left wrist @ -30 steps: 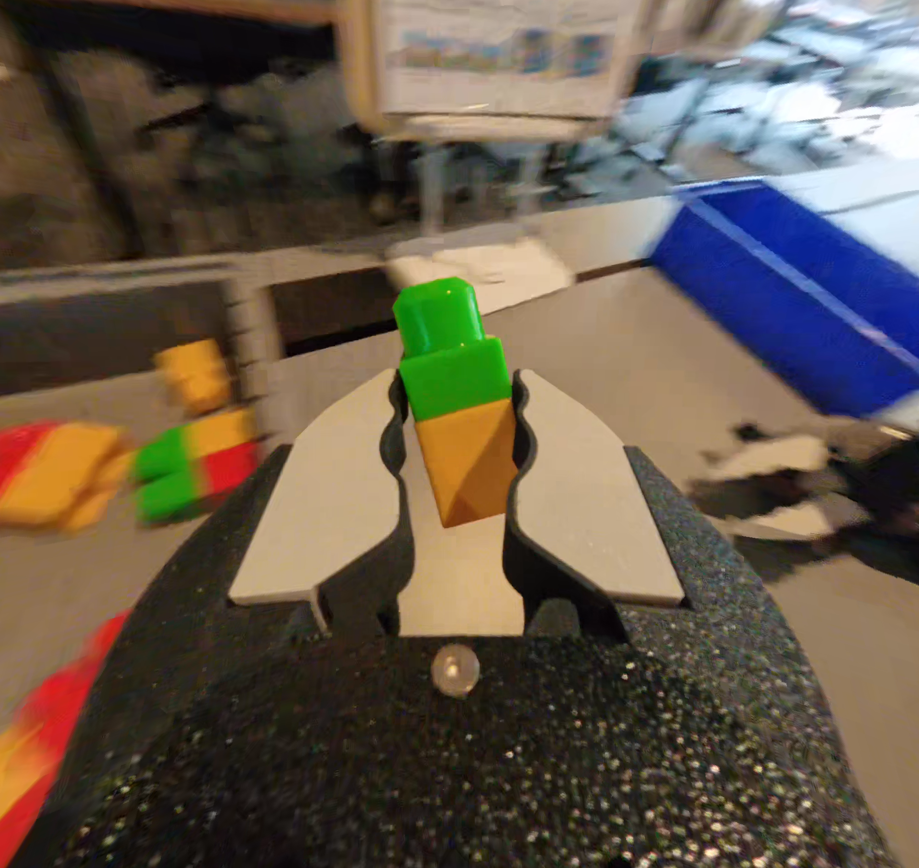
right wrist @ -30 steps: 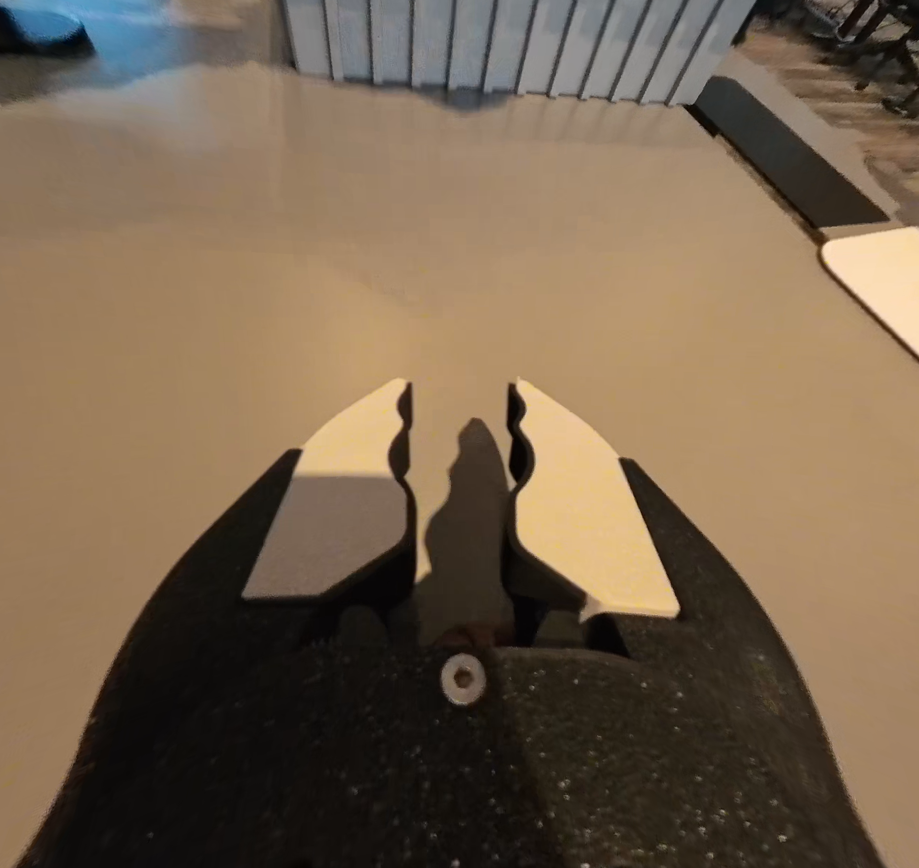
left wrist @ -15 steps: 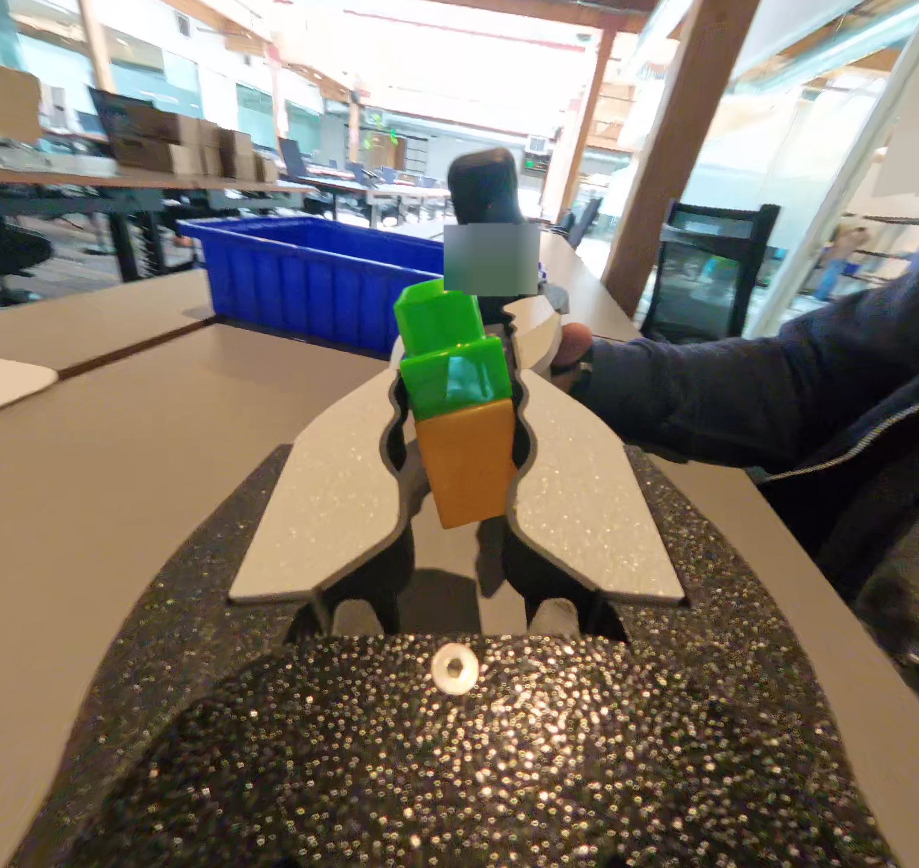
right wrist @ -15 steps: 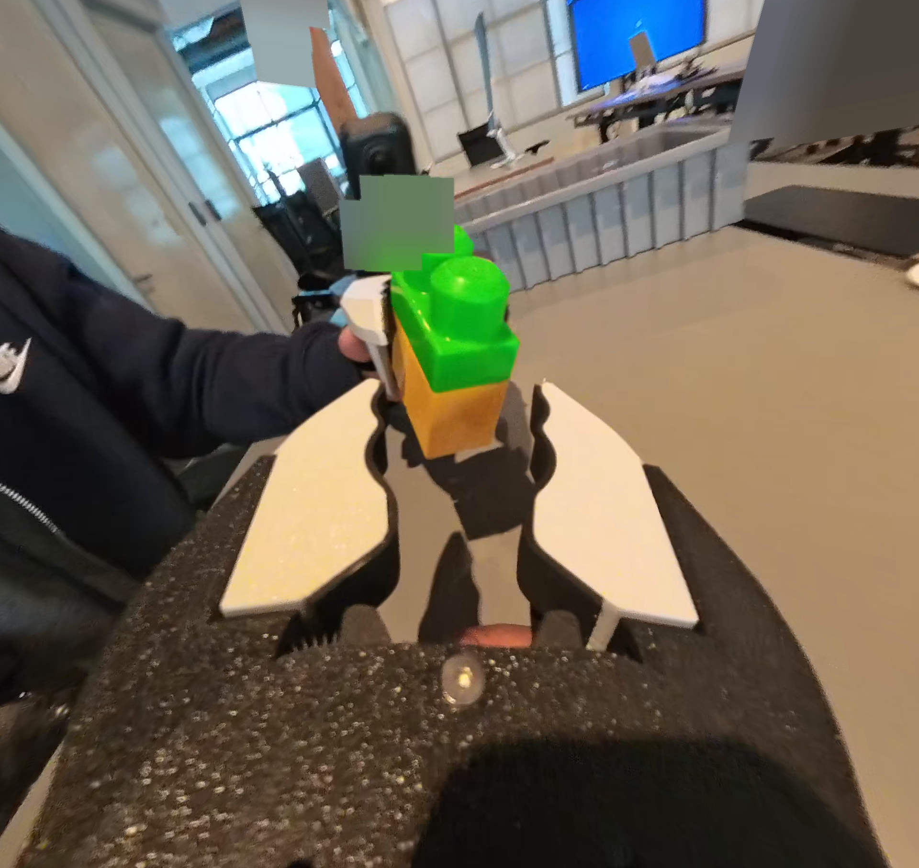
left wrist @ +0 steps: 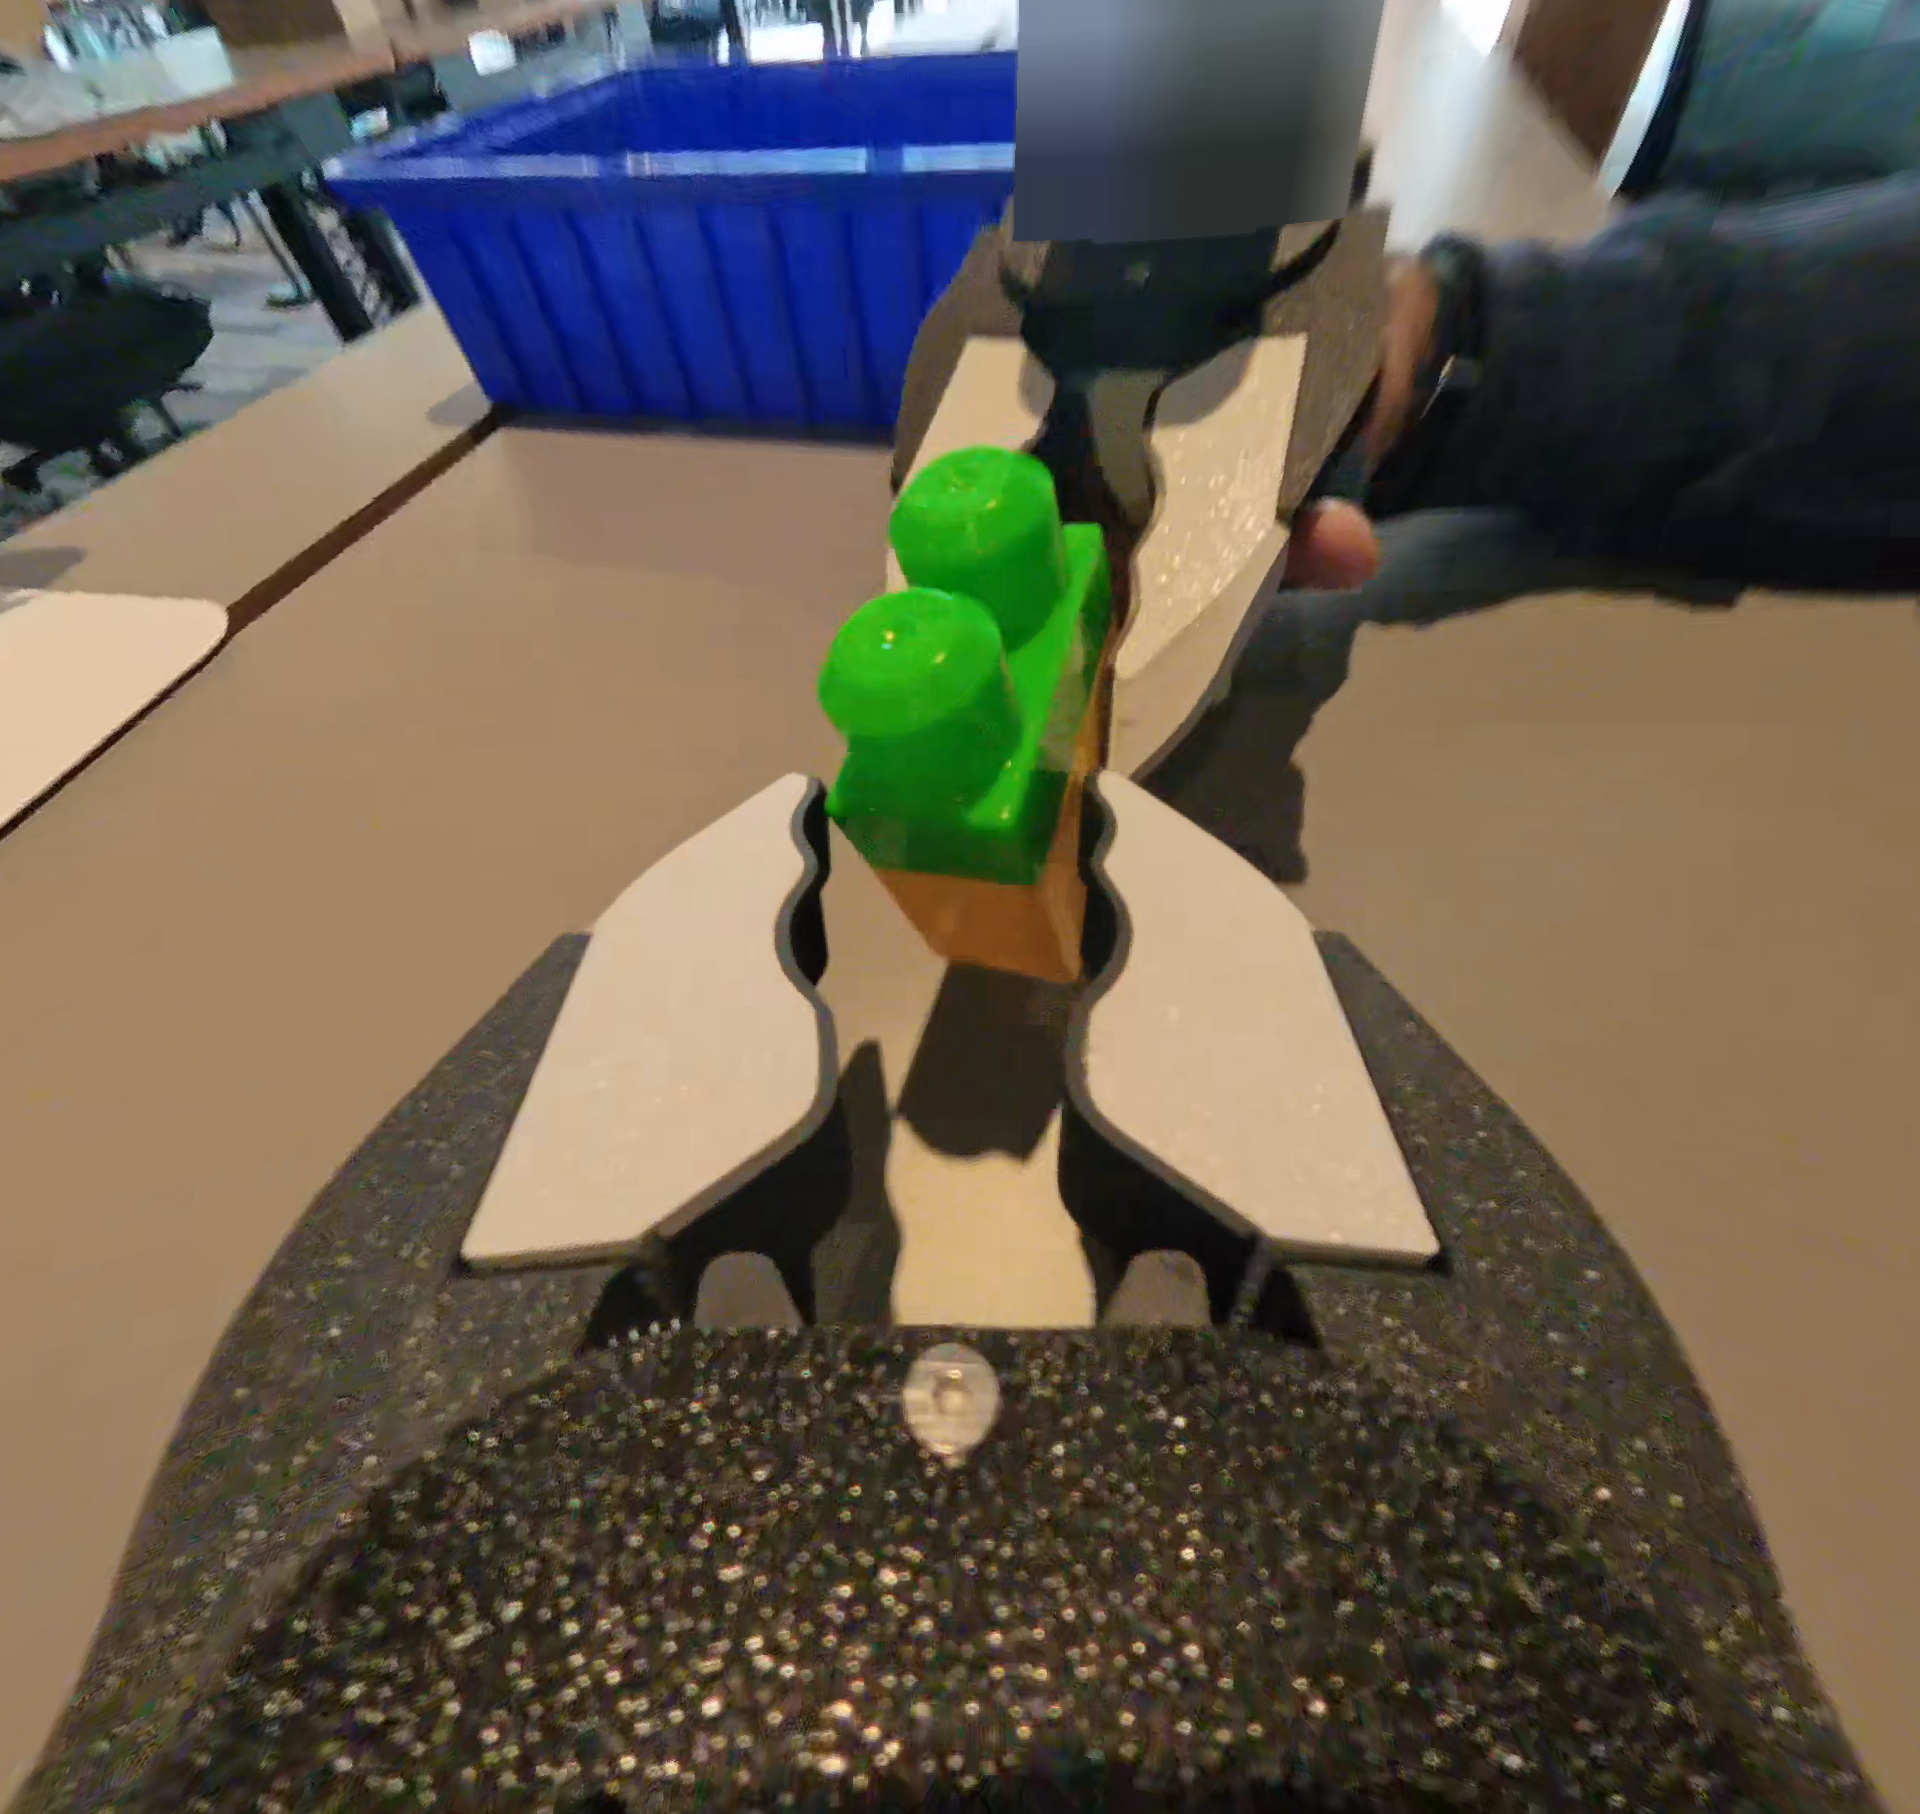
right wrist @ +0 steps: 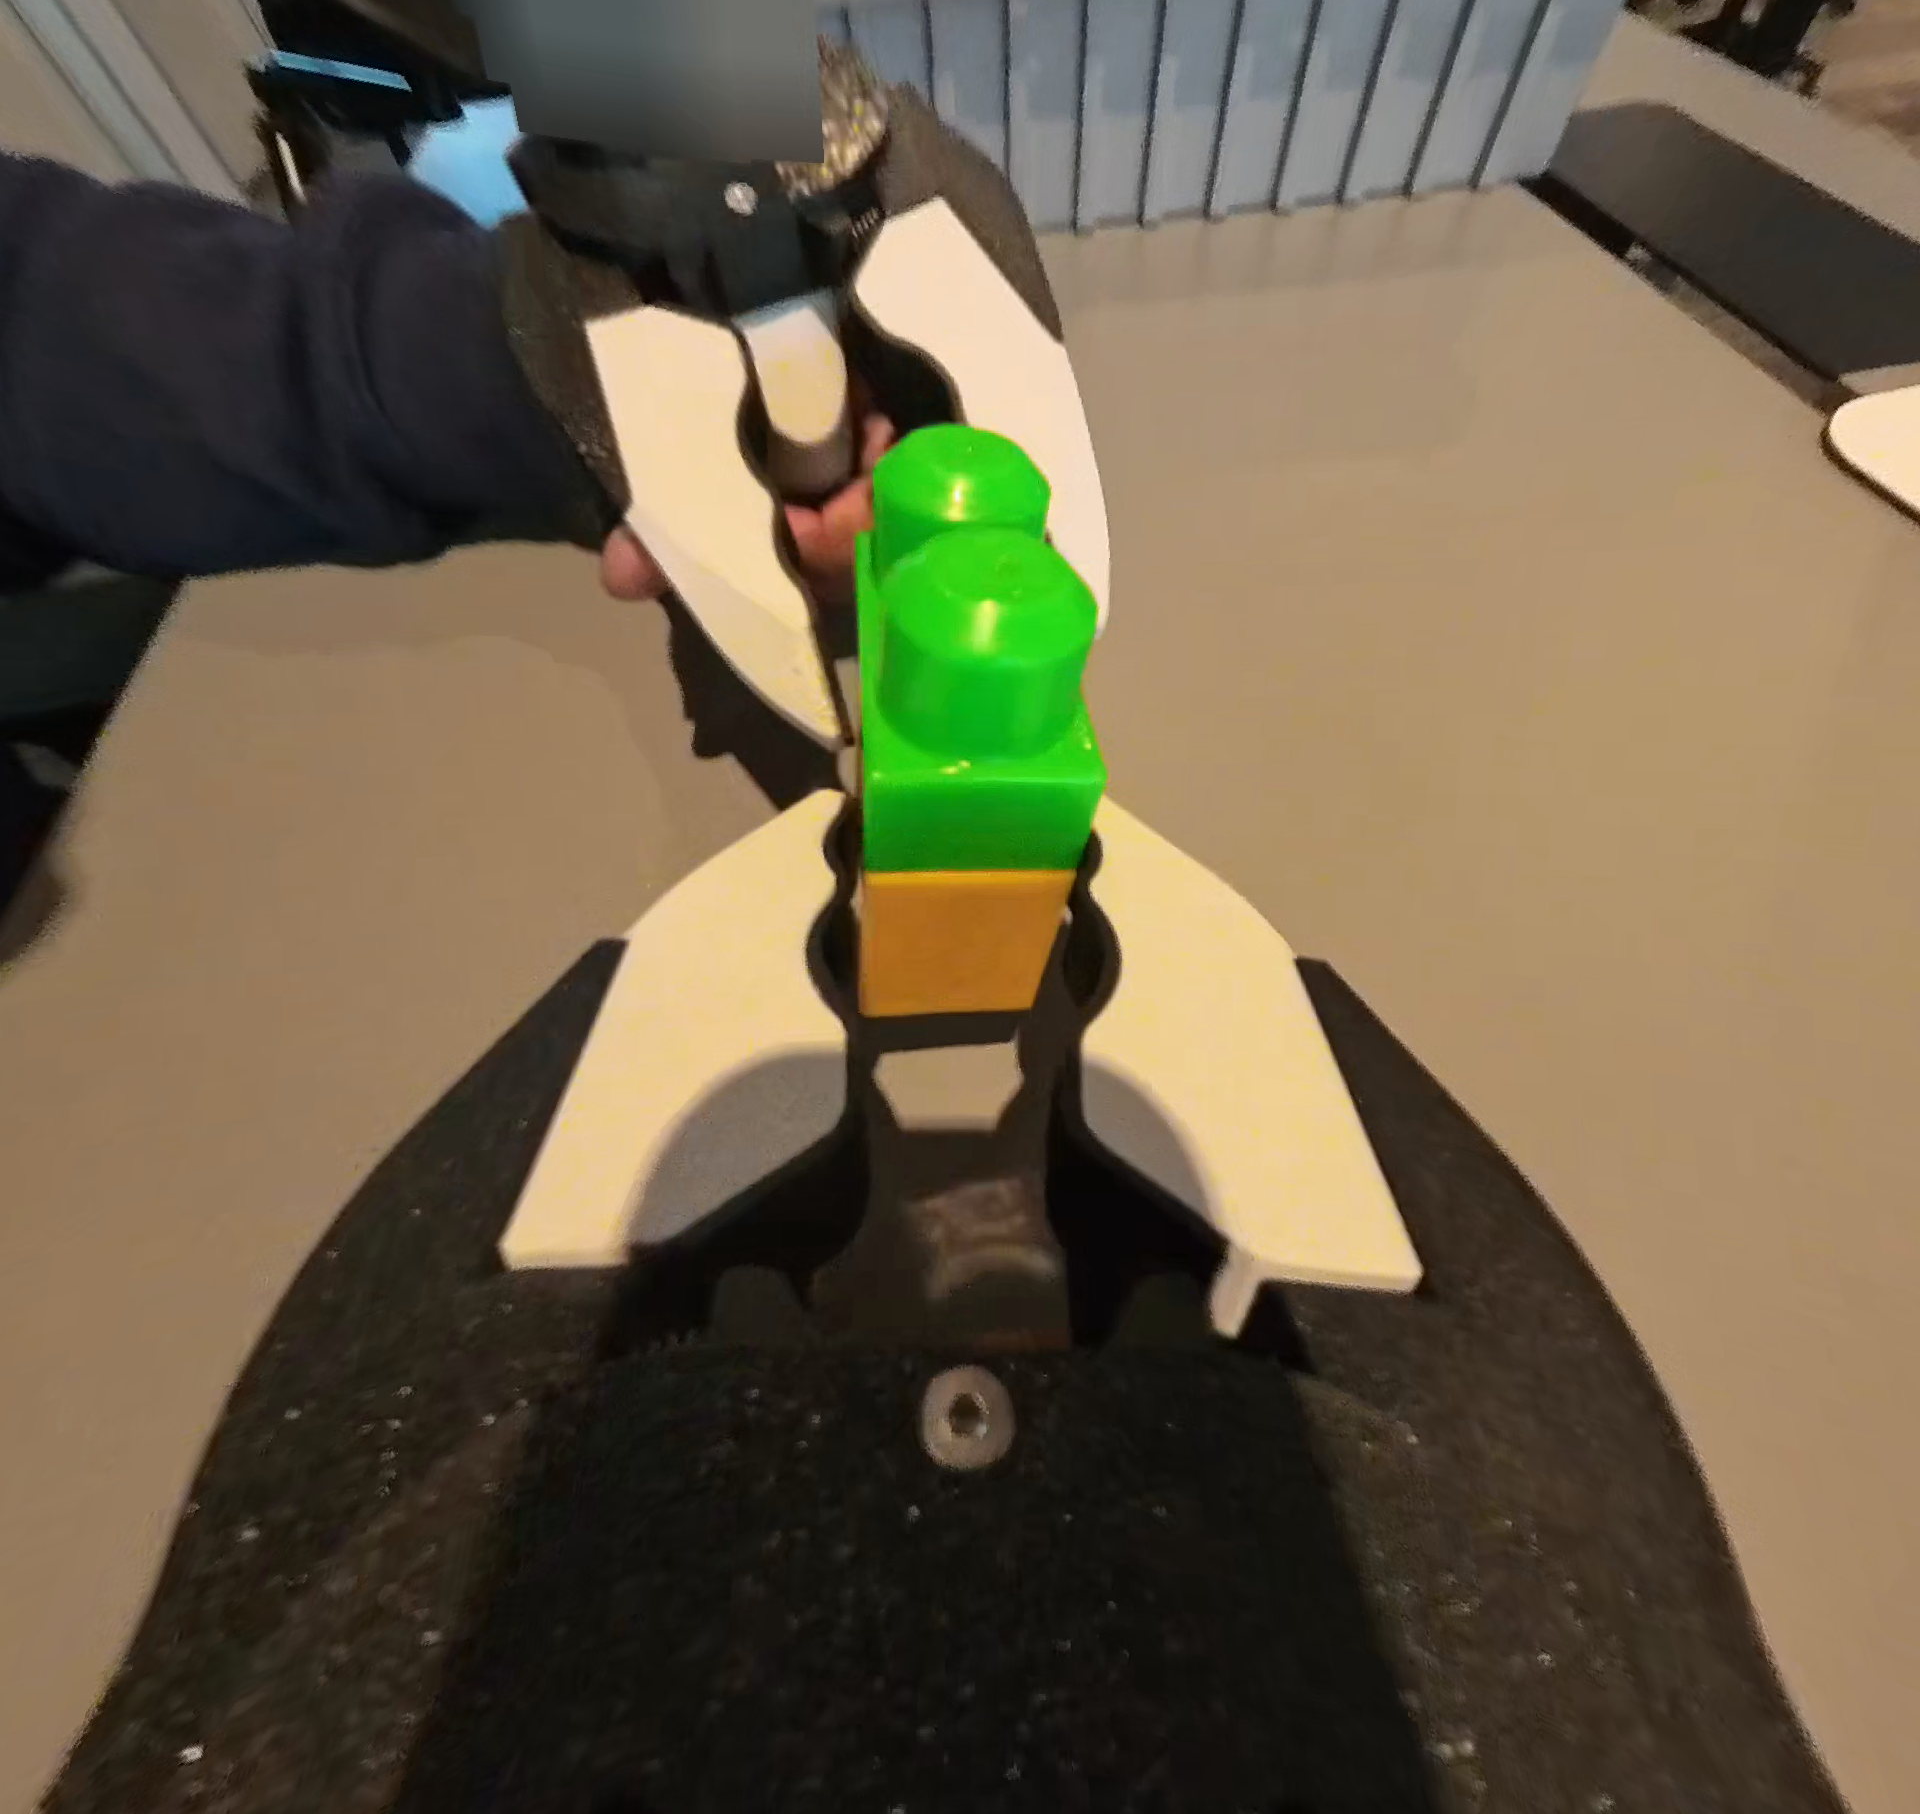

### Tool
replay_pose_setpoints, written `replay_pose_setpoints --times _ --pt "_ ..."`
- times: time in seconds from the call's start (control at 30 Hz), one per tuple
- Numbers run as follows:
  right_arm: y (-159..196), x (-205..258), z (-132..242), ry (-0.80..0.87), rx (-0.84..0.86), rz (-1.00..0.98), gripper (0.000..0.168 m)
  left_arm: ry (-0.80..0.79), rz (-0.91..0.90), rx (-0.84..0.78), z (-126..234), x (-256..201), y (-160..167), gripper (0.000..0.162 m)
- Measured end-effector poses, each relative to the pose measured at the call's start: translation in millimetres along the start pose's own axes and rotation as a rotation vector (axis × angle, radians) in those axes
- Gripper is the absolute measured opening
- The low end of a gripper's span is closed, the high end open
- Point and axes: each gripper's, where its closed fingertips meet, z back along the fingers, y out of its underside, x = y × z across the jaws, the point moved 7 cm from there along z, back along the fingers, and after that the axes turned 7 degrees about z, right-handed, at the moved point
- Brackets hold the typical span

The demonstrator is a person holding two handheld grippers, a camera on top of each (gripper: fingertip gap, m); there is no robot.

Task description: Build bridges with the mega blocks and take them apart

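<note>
Beige tabletop point(left wrist: 416, 725), blue bin point(left wrist: 675, 237) behind. Green block point(right wrist: 977, 725) on orange block point(right wrist: 956, 943) is held in the air between opposed grippers. Right gripper point(right wrist: 966, 814) jaws clamp the orange block. Left gripper point(left wrist: 951, 808) jaws sit narrow around the pair, grip uncertain. Judged: bracing to separate them.

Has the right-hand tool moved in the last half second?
Yes. In its own view the right tool has closed in on the green and orange blocks, which sat ahead of its tips before; the grey bin looks nearer.
</note>
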Motion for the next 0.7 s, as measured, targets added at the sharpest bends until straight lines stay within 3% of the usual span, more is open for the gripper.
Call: replay_pose_setpoints --times 0.23,0.37,0.5,0.6,0.7 --pt "15.7 0.8 -9.1 0.002 0.134 0.022 0.038 -0.036 -0.044 0.220 -5.9 0.0 16.6 0.044" --pt "18.1 1.6 -8.6 -0.013 0.159 0.015 0.037 -0.050 -0.077 0.252 -10.1 -2.8 18.5 0.045" --pt "28.4 3.9 -10.8 0.014 0.288 0.110 0.038 -0.067 -0.121 0.289 -13.6 -5.3 21.1 0.037" --pt "29.4 2.1 -10.6 0.052 0.309 0.146 0.057 -0.053 -0.125 0.290 -14.0 -7.0 21.1 0.037" --pt "17.0 6.5 -7.7 0.028 0.207 0.142 0.065 -0.053 -0.130 0.290 -14.4 -7.9 21.1 0.037"
